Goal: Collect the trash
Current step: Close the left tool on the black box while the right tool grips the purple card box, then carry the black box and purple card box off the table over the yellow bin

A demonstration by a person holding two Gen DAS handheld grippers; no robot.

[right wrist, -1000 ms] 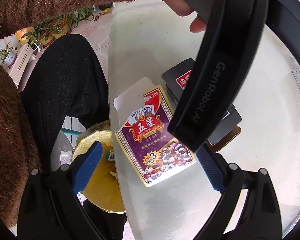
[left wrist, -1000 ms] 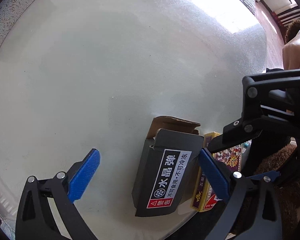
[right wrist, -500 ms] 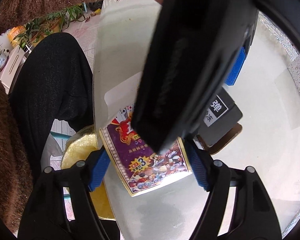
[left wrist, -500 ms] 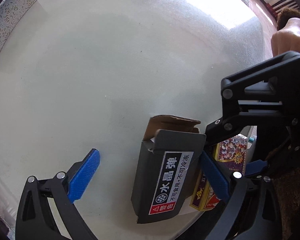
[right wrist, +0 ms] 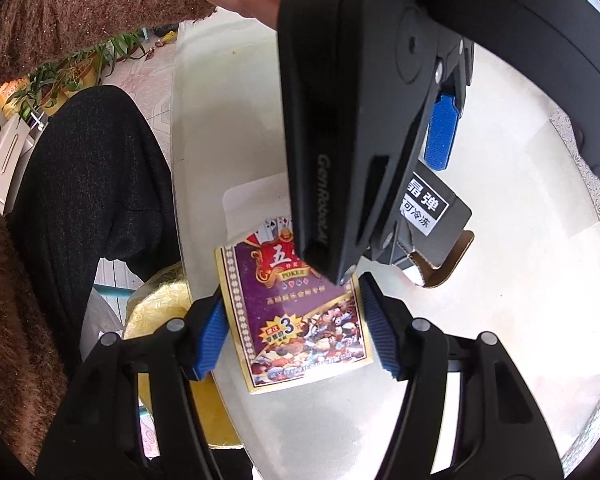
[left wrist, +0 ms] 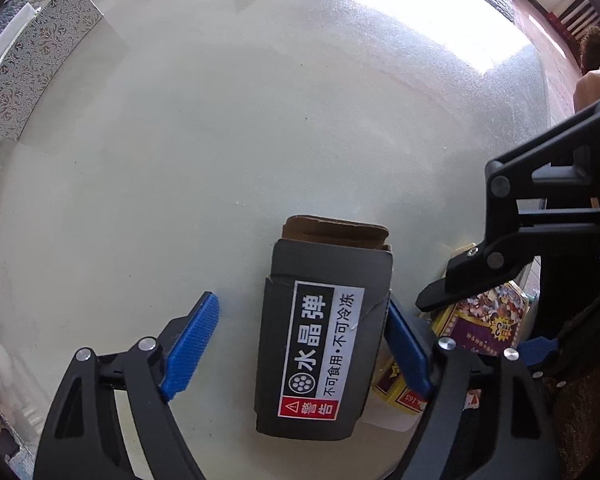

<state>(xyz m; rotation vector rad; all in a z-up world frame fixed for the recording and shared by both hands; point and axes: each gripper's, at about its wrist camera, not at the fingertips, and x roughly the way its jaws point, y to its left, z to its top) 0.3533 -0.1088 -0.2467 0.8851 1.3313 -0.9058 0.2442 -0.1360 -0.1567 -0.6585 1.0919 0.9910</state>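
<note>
- The left claw [left wrist: 304, 344] stands wide open around the dark grey box [left wrist: 320, 340]. Its right blue pad [left wrist: 406, 350] lies against the box's right edge, while its left pad [left wrist: 190, 344] is well apart from the box's left side.
- The right claw [right wrist: 292, 328] is partly open, with the purple card box [right wrist: 300, 312] lying between its blue pads [right wrist: 210, 340]. The pads sit just beside the box's two long edges; whether they press on it, I cannot tell, as the left claw's black body hides the upper part.
- The dark grey box lies flat in the lower centre of the left wrist view, on the glass tabletop [left wrist: 220, 140]. It carries a black and white label with Chinese characters and a red warning mark, and its far end flap is open, showing brown card inside.
- The purple card box lies flat near the tabletop's edge, lower centre of the right wrist view, just beside the dark grey box. It has a gold border, the word POKER and a large 3.
- A yellow bin [right wrist: 156, 312] shows below the tabletop's edge at lower left.
</note>
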